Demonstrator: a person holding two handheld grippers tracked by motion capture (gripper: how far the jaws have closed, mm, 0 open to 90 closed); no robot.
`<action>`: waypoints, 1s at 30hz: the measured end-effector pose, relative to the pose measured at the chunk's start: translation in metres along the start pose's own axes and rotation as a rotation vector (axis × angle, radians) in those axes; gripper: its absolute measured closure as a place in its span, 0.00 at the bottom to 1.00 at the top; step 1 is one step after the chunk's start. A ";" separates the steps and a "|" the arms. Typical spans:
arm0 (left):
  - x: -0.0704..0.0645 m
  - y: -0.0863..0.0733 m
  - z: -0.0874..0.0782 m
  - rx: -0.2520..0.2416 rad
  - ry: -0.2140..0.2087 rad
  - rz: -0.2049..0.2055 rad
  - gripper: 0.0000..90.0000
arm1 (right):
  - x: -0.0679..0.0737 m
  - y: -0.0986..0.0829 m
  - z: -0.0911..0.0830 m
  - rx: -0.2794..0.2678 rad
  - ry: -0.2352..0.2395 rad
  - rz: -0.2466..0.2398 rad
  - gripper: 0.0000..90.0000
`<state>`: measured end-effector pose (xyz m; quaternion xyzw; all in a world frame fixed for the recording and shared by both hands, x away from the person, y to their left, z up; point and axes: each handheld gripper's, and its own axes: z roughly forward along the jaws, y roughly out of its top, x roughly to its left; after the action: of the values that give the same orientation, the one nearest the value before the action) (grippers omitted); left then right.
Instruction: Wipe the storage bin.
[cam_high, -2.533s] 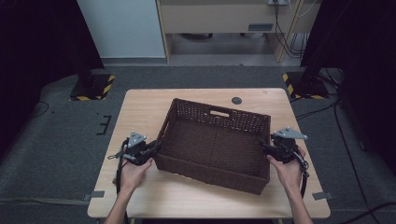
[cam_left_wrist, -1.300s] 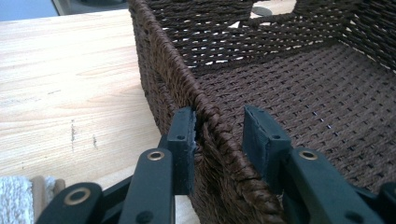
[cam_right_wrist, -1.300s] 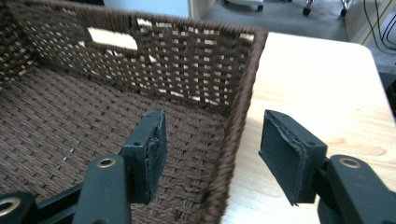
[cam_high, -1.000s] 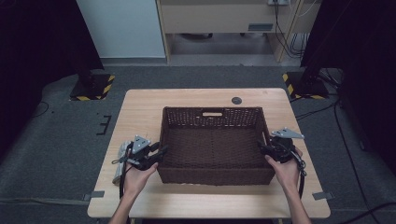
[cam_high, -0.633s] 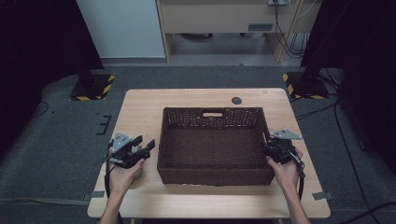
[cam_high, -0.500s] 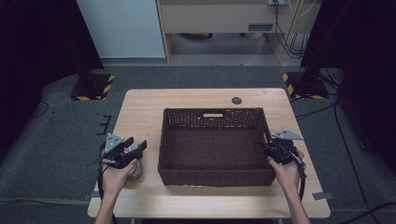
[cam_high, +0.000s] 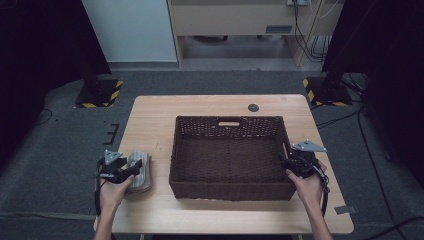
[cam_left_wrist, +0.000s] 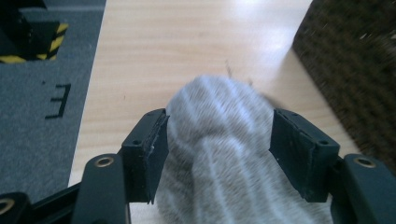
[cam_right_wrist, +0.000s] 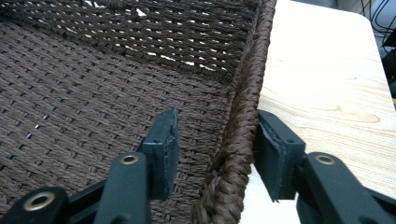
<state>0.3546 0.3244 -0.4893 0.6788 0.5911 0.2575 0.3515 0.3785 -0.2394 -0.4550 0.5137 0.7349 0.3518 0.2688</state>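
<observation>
A dark brown woven basket (cam_high: 230, 191) stands square in the middle of the wooden table (cam_high: 150, 125). Left of it lies a rolled grey striped cloth (cam_high: 141, 171). My left gripper (cam_high: 131, 170) is low over that cloth. In the left gripper view the cloth (cam_left_wrist: 219, 116) sits between the open jaws of the left gripper (cam_left_wrist: 217, 140), with a gap at the right pad (cam_left_wrist: 299, 149). My right gripper (cam_high: 286, 161) straddles the basket's right rim (cam_right_wrist: 243, 116). The right gripper (cam_right_wrist: 215, 126) is open, one jaw inside the basket and one outside.
A small black disc (cam_high: 253, 107) lies near the table's far edge. The basket's wall (cam_left_wrist: 359, 70) stands just right of the cloth. Stand feet with yellow-black stripes (cam_high: 97, 95) (cam_high: 325, 90) rest on the grey floor beyond the table's corners.
The basket was turned from skewed to square. My left gripper let go of its left wall and moved left and down onto the grey cloth. The right gripper stayed at the right rim.
</observation>
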 end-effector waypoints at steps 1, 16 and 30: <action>0.001 -0.002 0.002 0.008 -0.003 -0.002 0.40 | 0.000 0.000 0.000 -0.002 0.002 -0.002 0.57; -0.014 -0.012 0.025 0.098 -0.044 0.025 0.42 | 0.000 0.006 -0.004 -0.042 0.020 0.016 0.49; -0.014 0.007 0.000 0.023 -0.073 -0.033 0.71 | -0.002 0.005 -0.004 -0.022 0.035 0.014 0.55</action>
<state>0.3570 0.3100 -0.4832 0.6819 0.5919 0.2197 0.3693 0.3789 -0.2415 -0.4490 0.5098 0.7317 0.3707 0.2593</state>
